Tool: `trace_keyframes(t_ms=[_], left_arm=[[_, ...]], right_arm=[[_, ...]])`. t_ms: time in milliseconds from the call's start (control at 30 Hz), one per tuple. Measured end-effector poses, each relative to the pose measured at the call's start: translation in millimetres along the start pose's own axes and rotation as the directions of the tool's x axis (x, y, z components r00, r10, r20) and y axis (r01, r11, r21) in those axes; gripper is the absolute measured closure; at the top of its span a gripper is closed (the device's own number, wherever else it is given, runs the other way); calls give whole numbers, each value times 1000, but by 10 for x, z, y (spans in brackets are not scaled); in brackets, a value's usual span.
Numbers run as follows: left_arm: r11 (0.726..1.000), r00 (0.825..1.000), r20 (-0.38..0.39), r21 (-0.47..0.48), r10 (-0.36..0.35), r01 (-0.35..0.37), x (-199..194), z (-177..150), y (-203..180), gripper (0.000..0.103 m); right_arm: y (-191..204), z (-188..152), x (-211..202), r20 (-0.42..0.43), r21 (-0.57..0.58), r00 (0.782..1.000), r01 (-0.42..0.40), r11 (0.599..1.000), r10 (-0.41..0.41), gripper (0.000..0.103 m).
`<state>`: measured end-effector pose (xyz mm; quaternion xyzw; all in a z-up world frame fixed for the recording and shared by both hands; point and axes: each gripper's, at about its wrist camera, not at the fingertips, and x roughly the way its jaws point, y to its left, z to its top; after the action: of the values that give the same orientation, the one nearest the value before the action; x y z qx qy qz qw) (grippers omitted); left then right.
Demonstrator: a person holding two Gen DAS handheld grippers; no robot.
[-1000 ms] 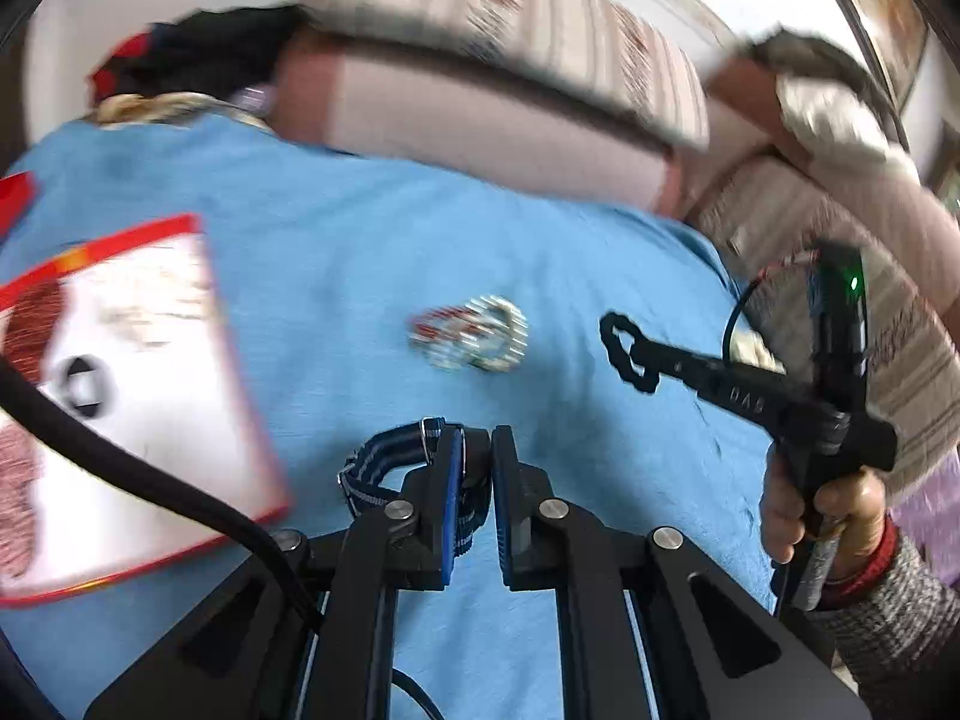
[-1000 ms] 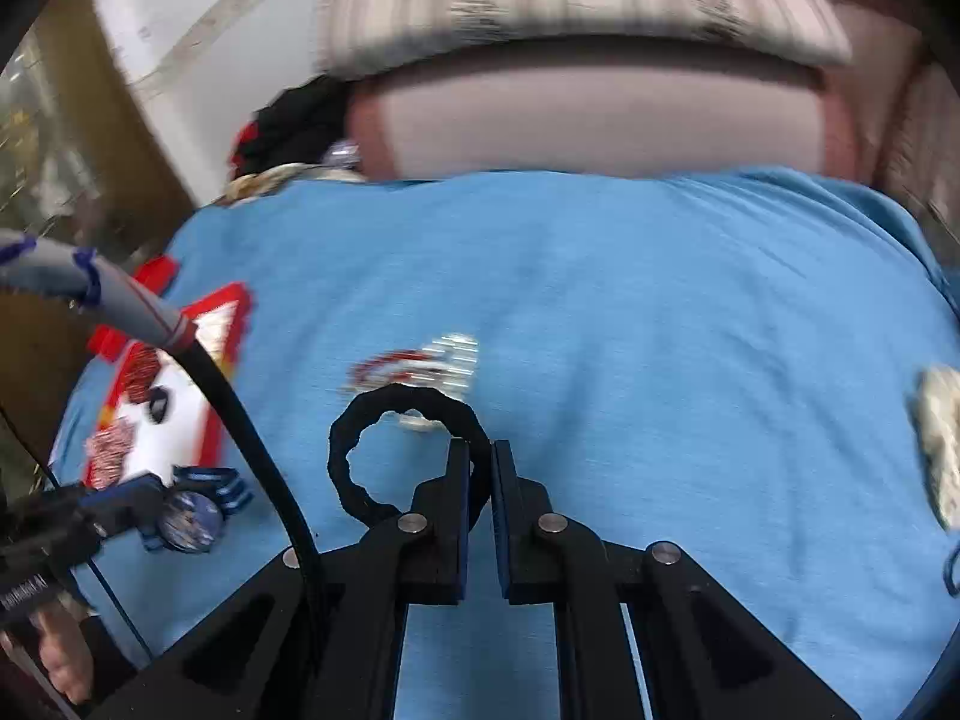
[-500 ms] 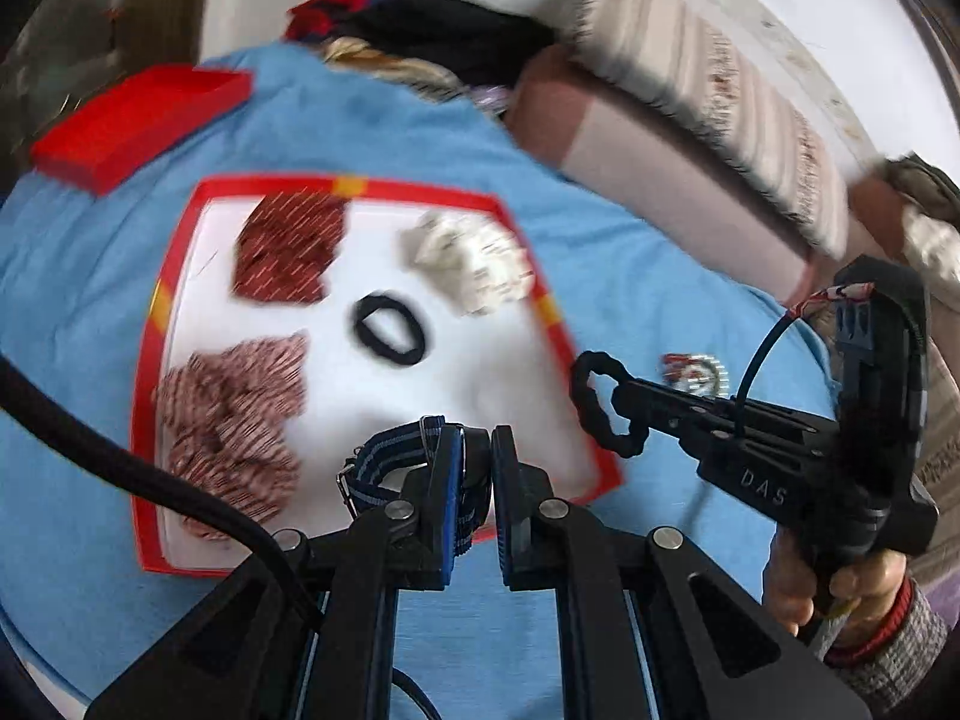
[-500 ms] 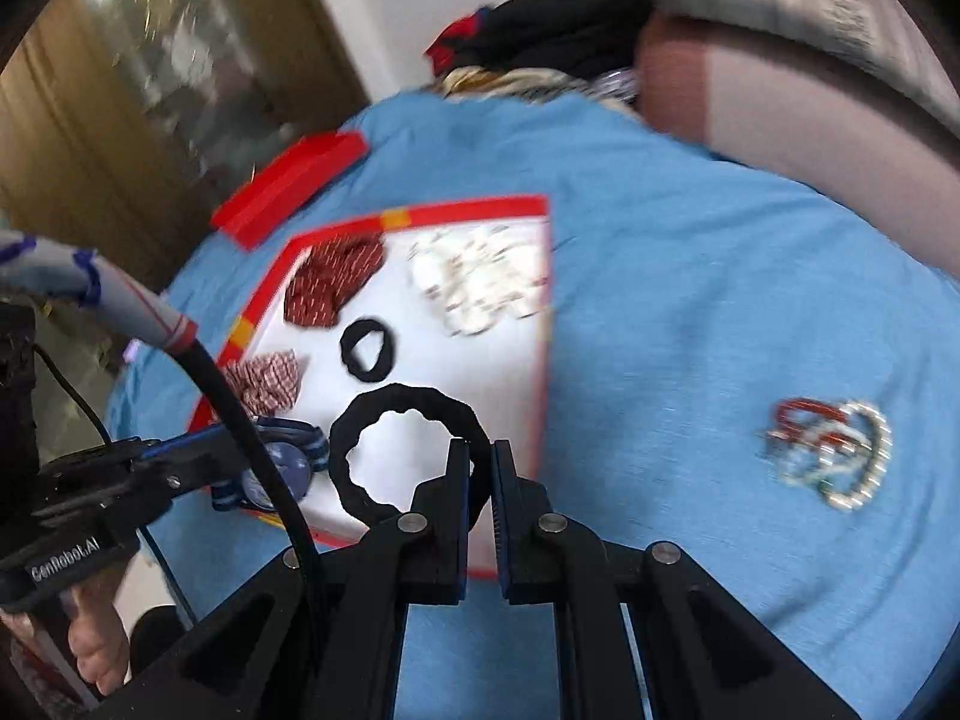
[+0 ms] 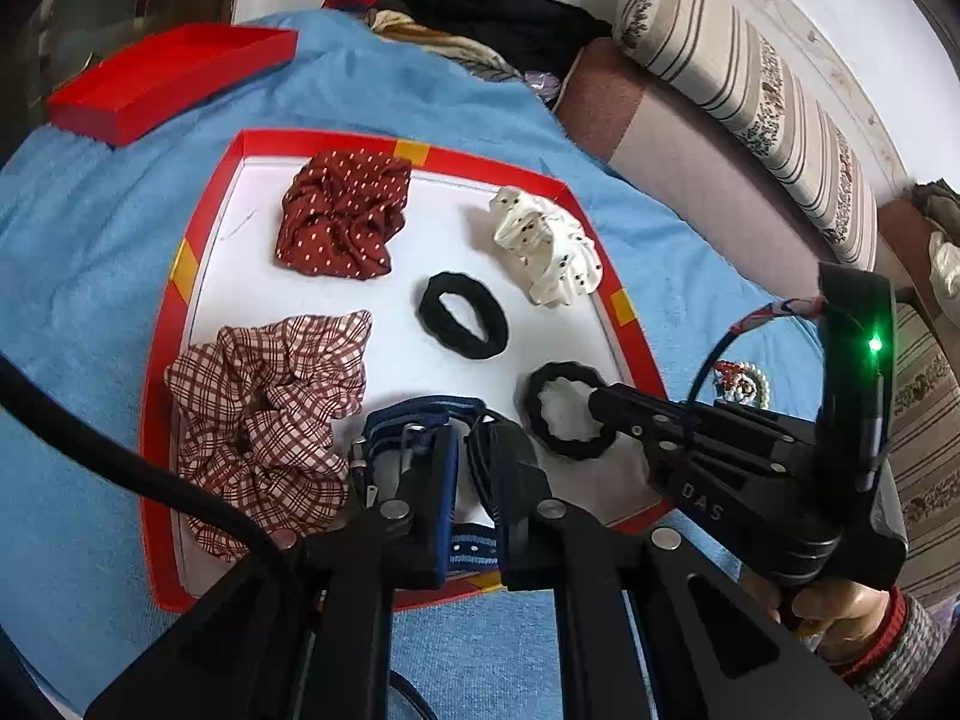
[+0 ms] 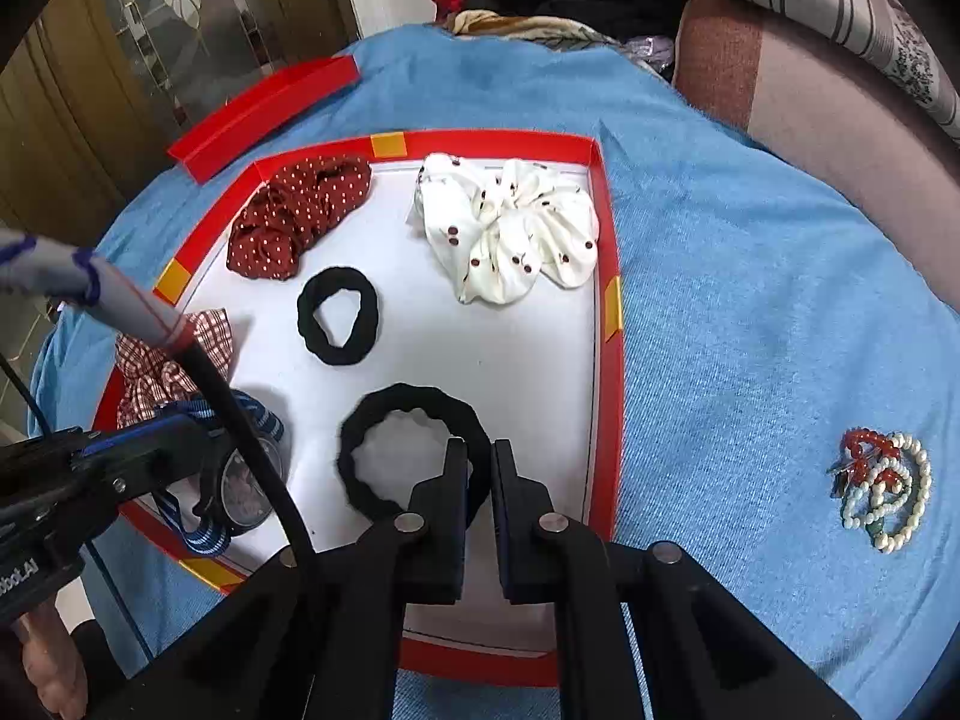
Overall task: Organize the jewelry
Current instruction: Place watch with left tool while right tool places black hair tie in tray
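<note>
- Left wrist view: the red-rimmed tray (image 5: 180, 252) lies on the blue cloth (image 5: 108, 228), with a checked scrunchie (image 5: 264, 414) at its near left, a dotted red one far left, a plain black band (image 5: 465, 324) in the middle and a white scrunchie (image 5: 546, 246) far right.
- The left gripper (image 5: 465, 456) is clenched on the striped strap of a watch (image 6: 246, 480), just above the tray's near edge beside the checked scrunchie.
- My advice: lower the watch until it rests on bare white floor, clear of the scrunchie, before letting go.
- The right gripper (image 6: 478, 468) has its jaws opening, a narrow gap showing; the wavy black hair tie (image 6: 408, 450) sits between them, lying on the tray's near right.
- Best to widen fully, then lift straight up so a finger does not drag the tie.
- Well right of the tray, a bead cluster (image 6: 879, 486) waits on the cloth.
</note>
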<state>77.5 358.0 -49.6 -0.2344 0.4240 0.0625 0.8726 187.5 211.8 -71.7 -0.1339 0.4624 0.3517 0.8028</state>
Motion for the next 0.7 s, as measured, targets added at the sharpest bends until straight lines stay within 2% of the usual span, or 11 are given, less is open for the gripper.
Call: trace_keyframes(t_ms=[33, 100, 133, 167, 300, 400, 533, 700], left_arm=[[1000, 1000, 9, 7, 7, -7, -46, -2, -26, 89], [1000, 999, 32, 13, 17, -17, -142, -2, -67, 72], [1000, 999, 49, 13, 23, -23, -211, 3, -90, 61], [999, 998, 64, 13, 28, -29, -261, 10, -109, 58], [997, 992, 103, 35, 69, -73, -455, 29, -215, 55], [987, 983, 124, 77, 132, -143, -560, -7, -345, 54], [968, 974, 140, 151, 179, -200, -626, -119, -622, 54], [939, 969, 142, 255, 201, -232, -595, -278, -1093, 53]], right_arm=[[9, 2, -26, 7, -8, 1000, 7, 1000, -7, 81], [6, -11, -116, 31, -18, 999, 21, 1000, -20, 68], [0, -13, -163, 44, -17, 999, 25, 1000, -24, 63], [-6, -4, -189, 51, -14, 998, 22, 1000, -21, 63], [-100, -47, -414, 85, 5, 996, 16, 1000, -16, 63], [-247, -143, -611, 108, 27, 994, 23, 999, -26, 63], [-611, -436, -876, 123, 91, 991, 46, 995, -57, 62], [-1063, -843, -1100, 117, 188, 987, 87, 978, -110, 62]])
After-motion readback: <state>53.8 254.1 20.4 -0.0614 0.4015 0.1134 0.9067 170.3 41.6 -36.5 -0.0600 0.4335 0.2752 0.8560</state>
